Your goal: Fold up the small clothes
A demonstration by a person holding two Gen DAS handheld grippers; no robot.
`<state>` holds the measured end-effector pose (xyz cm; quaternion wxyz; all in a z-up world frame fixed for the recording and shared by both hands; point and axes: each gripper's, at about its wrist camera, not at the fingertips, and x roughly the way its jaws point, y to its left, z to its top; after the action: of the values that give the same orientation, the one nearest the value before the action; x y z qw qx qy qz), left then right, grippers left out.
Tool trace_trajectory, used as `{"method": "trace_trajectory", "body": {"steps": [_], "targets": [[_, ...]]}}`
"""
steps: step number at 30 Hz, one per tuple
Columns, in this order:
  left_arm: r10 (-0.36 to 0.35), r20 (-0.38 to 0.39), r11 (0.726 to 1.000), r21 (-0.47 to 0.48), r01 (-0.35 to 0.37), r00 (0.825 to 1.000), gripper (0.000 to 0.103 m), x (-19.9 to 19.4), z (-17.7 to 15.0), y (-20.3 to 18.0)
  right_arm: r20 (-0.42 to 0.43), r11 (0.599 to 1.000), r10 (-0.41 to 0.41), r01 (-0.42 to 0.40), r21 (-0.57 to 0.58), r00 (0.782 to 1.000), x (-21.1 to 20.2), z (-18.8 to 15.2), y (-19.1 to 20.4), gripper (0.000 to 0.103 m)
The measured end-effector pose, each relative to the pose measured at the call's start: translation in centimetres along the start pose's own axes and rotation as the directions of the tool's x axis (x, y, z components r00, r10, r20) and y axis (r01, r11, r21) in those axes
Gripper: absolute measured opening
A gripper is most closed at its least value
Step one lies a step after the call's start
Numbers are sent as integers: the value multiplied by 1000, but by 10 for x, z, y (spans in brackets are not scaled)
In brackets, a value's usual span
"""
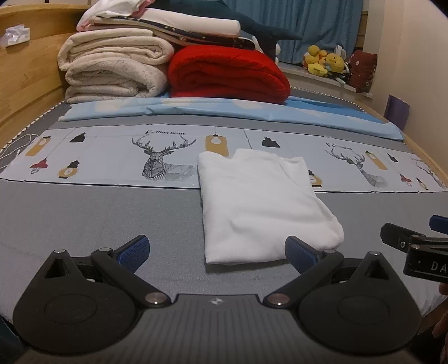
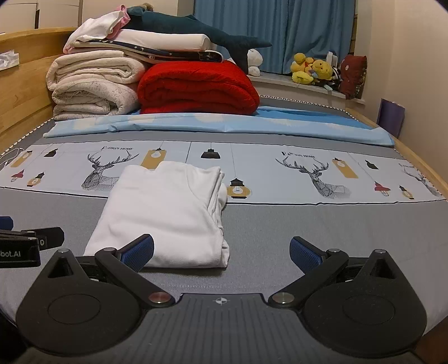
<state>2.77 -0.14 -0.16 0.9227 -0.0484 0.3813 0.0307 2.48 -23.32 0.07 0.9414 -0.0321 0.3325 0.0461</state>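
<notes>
Shirt: a white shirt lies folded into a neat rectangle on the grey bed, its far end overlapping the printed deer cloth
Left gripper: the left gripper is spread wide and holds nothing; it hovers just short of the shirt's near edge, its right pad in front of the shirt's near right corner
Right gripper: the right gripper is also spread wide and empty, its left pad in front of the shirt's near edge, its right pad over bare grey sheet
Stack at the headboard: cream blankets and a red blanket sit side by side on a light blue sheet, with folded linen and a dark plush shark on top
Windowsill: yellow soft toys beside a blue curtain
Containers: none to be seen on the bed
</notes>
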Motion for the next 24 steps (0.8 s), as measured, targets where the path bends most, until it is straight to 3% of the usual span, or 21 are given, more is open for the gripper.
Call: {"method": "trace_trajectory", "body": {"steps": [24], "targets": [[-6, -15, 1000, 8, 6, 1000, 103, 4, -2, -2, -5, 1000, 5, -5, -18, 1000, 2, 0, 2, 102]]}}
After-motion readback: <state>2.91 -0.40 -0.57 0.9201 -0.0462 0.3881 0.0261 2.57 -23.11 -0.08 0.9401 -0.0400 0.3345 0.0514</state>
